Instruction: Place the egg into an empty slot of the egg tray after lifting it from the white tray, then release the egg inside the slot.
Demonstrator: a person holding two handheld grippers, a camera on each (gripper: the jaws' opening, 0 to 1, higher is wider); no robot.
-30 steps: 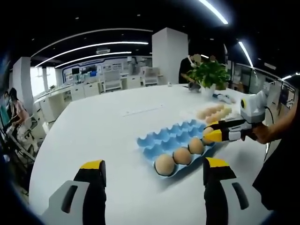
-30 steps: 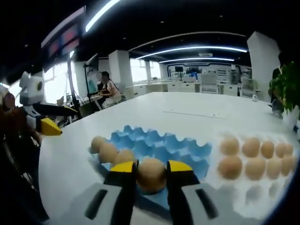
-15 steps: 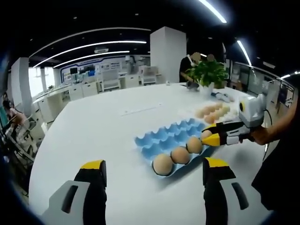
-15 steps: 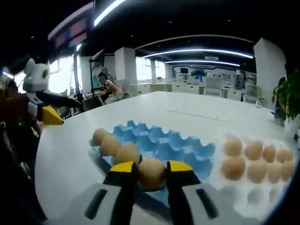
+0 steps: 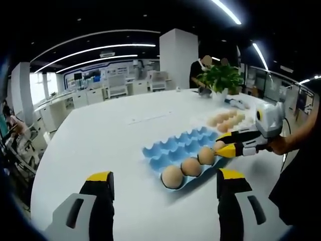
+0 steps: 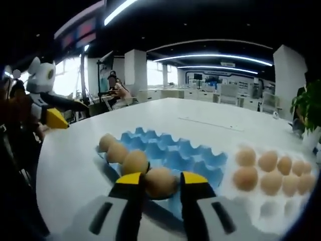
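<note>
My right gripper [image 6: 161, 179] is shut on a brown egg [image 6: 160, 183], held low over the near row of the blue egg tray [image 6: 170, 153], beside three eggs [image 6: 122, 153] seated in that row. In the left gripper view the same right gripper [image 5: 226, 143] reaches in from the right with the egg [image 5: 219, 145] at the end of the tray [image 5: 175, 146], next to the three eggs [image 5: 191, 166]. The white tray [image 6: 257, 169] holds several eggs to the right. My left gripper [image 5: 163, 181] is open and holds nothing, near the table's front.
Everything rests on a large white round table [image 5: 100, 145]. A potted plant [image 5: 223, 78] and a person [image 5: 200, 68] are at its far edge. The left gripper [image 6: 54, 119] shows at the left of the right gripper view. Desks and a seated person [image 6: 116, 90] lie beyond.
The right gripper has sunk slightly with the egg toward the tray's near row. The left gripper stays open and still.
</note>
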